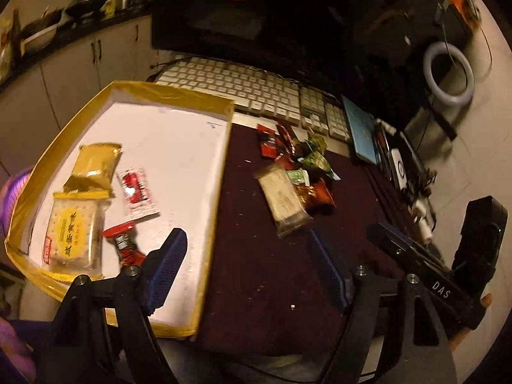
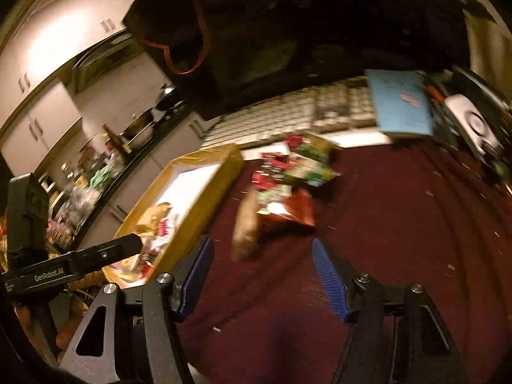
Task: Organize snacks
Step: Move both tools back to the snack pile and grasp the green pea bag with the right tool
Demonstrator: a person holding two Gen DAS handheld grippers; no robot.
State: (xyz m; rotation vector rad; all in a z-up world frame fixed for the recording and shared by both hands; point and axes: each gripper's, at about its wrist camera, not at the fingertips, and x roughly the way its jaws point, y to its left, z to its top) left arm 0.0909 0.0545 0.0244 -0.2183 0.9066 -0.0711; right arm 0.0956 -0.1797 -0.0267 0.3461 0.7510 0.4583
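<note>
A white tray with a yellow taped rim [image 1: 220, 160] lies left on the dark red table. In it are two yellow cracker packs [image 1: 75, 233], a white and red sachet [image 1: 136, 193] and a small red snack [image 1: 124, 246]. A pile of loose snacks [image 1: 300, 166] lies right of the tray, with a long clear-wrapped bar [image 1: 284, 201] at its near side. My left gripper [image 1: 246, 265] is open and empty, above the tray's right edge. My right gripper [image 2: 262, 275] is open and empty, just short of the blurred pile [image 2: 284, 185] and the bar [image 2: 244, 230]. The tray [image 2: 204, 198] shows at left.
A white keyboard [image 1: 243, 86] lies behind the tray and pile. A blue booklet [image 1: 363, 131] and dark gadgets [image 1: 403, 163] line the table's right side. A dark bag [image 1: 256, 16] stands behind the keyboard. A kitchen counter [image 1: 64, 22] with pots is far left.
</note>
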